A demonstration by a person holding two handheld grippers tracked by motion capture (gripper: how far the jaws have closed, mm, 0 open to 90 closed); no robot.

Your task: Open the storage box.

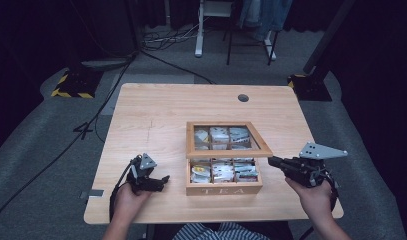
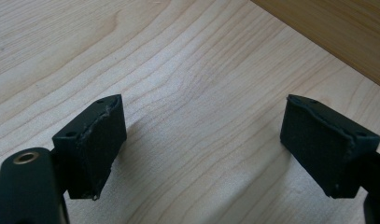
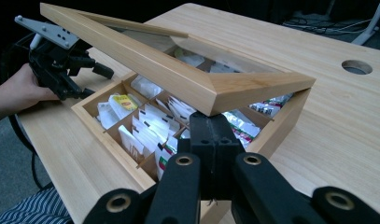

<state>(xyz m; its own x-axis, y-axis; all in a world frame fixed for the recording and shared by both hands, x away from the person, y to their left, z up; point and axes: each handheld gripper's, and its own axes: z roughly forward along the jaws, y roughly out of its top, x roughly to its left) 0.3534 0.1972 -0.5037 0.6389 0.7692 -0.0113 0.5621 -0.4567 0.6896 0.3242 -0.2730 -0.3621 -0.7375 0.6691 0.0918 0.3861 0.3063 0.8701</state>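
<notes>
Tea box (image 1: 224, 184) sits at table (image 1: 156, 110) centre, lid (image 1: 228, 152) half raised. Right gripper (image 1: 271, 161), at the box's 3 o'clock, jaws closed under lid corner. Left gripper (image 1: 163, 178), at 9 o'clock, jaws wide, empty.

I count one wooden tea box (image 1: 223, 188) on the table (image 1: 156, 115), and I take it as my landmark. It has one lid (image 1: 228, 140), a wooden frame with a clear pane, raised above the box. Through the pane and below the lid's front edge I make out six compartments, two rows of three; any further row I cannot tell. The tea bags (image 3: 145, 126) inside are too many and too overlapped for me to count. One round hole (image 1: 243, 98) sits in the table beyond the box. I see two grippers: the left gripper (image 1: 163, 178) left of the box, the right gripper (image 1: 272, 161) to its right.
</notes>
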